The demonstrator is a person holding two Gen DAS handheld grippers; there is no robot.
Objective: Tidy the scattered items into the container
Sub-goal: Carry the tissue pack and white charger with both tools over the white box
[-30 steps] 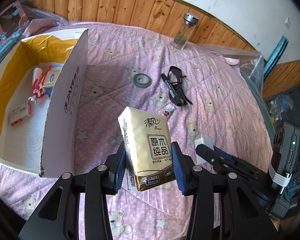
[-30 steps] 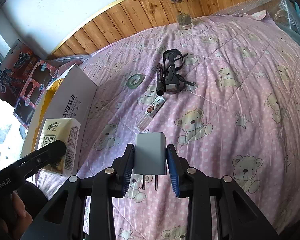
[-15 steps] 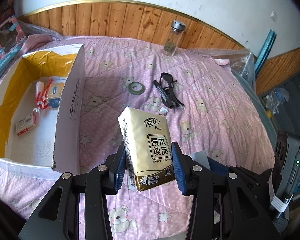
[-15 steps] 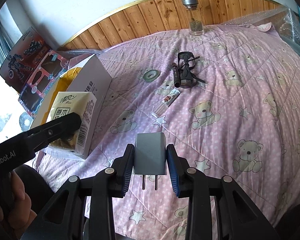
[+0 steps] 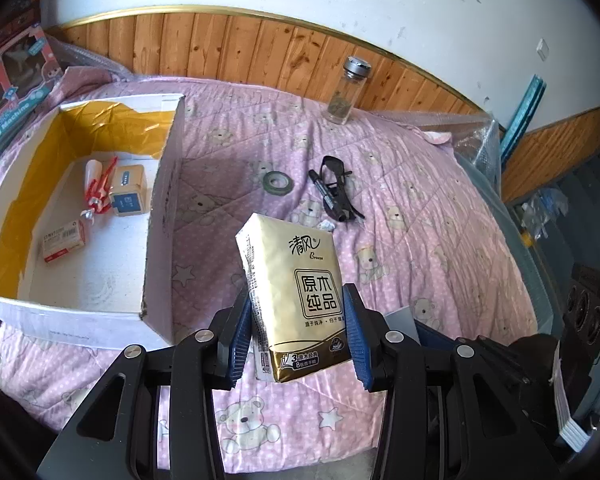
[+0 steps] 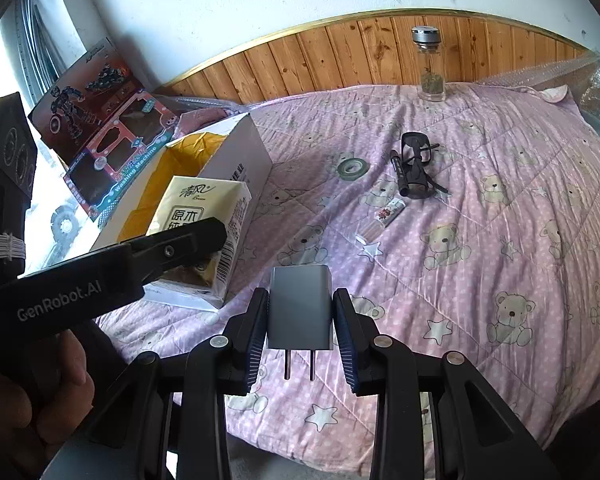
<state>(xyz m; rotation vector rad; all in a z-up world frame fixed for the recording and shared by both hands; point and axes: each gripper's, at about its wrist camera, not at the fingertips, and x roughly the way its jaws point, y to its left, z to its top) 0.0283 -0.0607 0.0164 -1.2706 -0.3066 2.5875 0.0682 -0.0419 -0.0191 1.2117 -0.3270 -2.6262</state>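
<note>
Gold-wrapped, one tissue pack (image 5: 296, 300) is clamped between the blue pads of the left gripper (image 5: 298, 336), held in the air just right of the cardboard box (image 5: 162, 216). One grey charger (image 6: 300, 306), prongs toward the camera, is pinched in the right gripper (image 6: 302, 336), also right of the box. Inside the box lie three packets and one red-and-white item; what each is cannot be told. On the quilt (image 6: 500, 240) right of the box: one tape roll (image 5: 277, 181), one pen (image 5: 327, 196), one pair of glasses (image 6: 416, 164), one small tube (image 6: 380, 222), one glass bottle (image 5: 346, 90).
</note>
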